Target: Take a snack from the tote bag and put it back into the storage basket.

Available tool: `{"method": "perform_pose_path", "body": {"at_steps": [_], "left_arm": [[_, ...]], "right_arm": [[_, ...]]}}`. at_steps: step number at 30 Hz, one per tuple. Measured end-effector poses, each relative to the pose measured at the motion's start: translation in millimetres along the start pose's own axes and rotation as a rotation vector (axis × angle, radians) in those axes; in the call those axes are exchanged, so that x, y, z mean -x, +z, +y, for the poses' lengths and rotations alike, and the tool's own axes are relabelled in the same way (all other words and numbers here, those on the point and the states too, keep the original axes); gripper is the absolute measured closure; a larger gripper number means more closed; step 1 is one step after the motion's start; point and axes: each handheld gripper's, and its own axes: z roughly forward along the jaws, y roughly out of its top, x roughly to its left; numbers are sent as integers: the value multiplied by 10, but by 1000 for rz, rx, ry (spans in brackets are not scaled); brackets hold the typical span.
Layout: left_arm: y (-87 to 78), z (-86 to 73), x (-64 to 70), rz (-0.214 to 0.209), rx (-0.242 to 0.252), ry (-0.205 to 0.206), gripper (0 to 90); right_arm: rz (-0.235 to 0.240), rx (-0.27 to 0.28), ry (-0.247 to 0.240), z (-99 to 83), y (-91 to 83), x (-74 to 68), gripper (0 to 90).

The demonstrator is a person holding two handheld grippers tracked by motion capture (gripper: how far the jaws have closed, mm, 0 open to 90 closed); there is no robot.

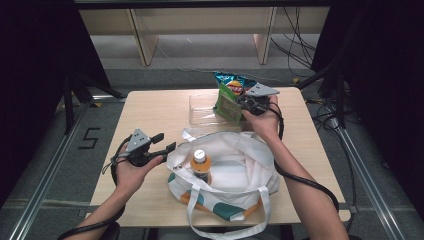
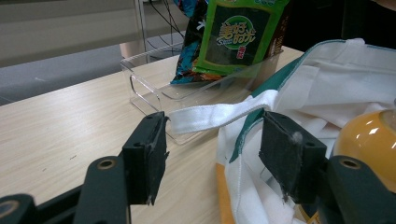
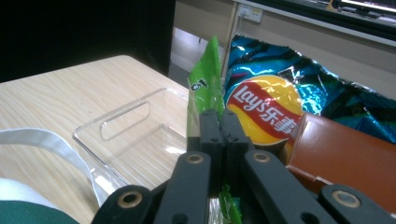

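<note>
Tote bag [image 1: 235, 172] lies open at our edge of the table [image 1: 150, 115], an orange bottle [image 1: 200, 164] standing inside it
We keep the left gripper [image 1: 161, 142] spread wide just beside the bag's rim, holding nothing, while our right gripper [image 1: 246, 103] pinches the green snack packet [image 1: 228, 105] by its edge, upright in the clear plastic tray [image 1: 202, 112] at the table's far side, a blue Lay's chip bag [image 3: 275, 100] right behind it
</note>
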Motion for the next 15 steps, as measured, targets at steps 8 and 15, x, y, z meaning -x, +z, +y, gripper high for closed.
{"method": "perform_pose_path", "body": {"at_steps": [8,15], "left_arm": [[-2,0,-2,2,-1,2,402],[-2,1,-2,1,0,3,402]], "right_arm": [[2,-14,-13,-37,21,-6,900],[5,-38,-9,-57,36,-16,900]]}}
